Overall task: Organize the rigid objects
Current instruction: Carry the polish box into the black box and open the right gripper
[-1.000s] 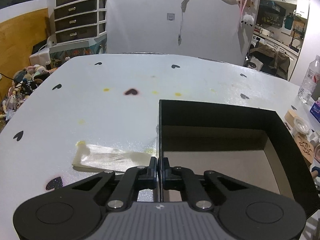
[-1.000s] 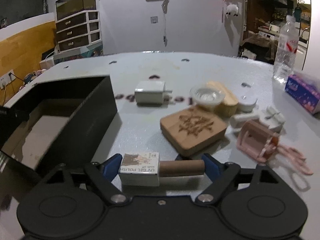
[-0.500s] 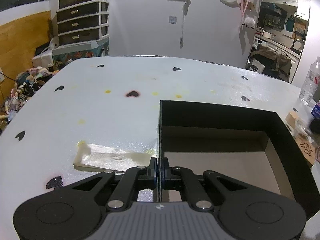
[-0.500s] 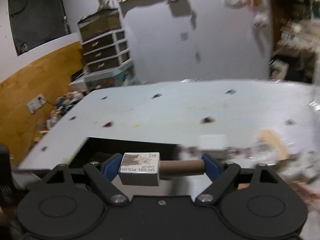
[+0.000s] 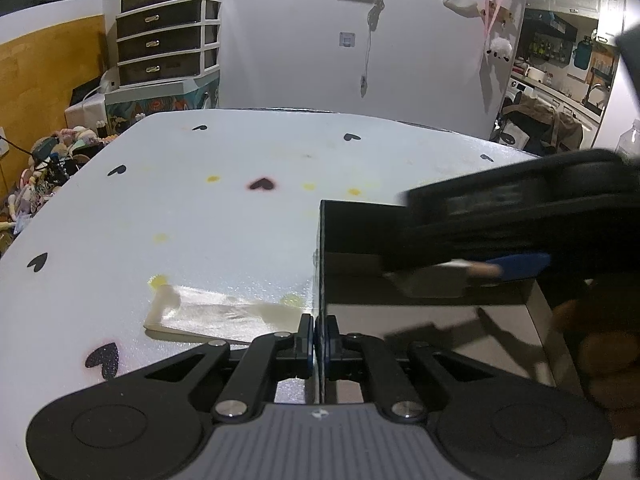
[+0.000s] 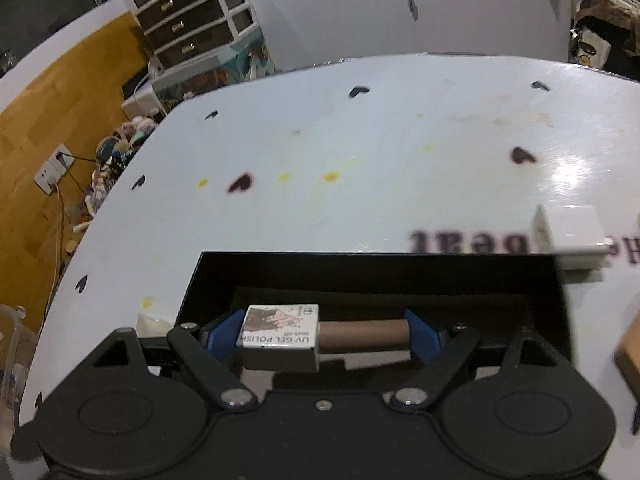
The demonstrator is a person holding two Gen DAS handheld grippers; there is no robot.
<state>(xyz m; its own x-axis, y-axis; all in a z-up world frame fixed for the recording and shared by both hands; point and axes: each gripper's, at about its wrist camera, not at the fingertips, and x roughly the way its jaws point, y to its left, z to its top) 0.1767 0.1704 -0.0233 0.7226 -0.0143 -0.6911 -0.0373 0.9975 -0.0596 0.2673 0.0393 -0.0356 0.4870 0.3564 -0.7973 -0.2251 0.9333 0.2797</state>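
Observation:
A black open-topped box (image 5: 360,226) sits on the white table (image 5: 200,208). My left gripper (image 5: 319,336) is shut on the box's left wall, which runs thin between its pads. In the right wrist view my right gripper (image 6: 322,330) is shut on a UV gel polish bottle (image 6: 280,326), a white square body with a brown round cap, held lengthwise between the blue pads. It hangs above the inside of the box (image 6: 376,260). From the left wrist view the bottle (image 5: 432,284) shows over the box's far right part, blurred.
A white charger block (image 6: 568,236) lies just past the box's far right corner, and a wooden piece (image 6: 630,356) shows at the right edge. A clear plastic strip (image 5: 216,316) lies left of the box. A person's hand (image 5: 608,352) holds the right gripper.
My right gripper has carried the bottle leftward from above the loose items to above the box, entering the left wrist view. The left gripper has kept still on the wall.

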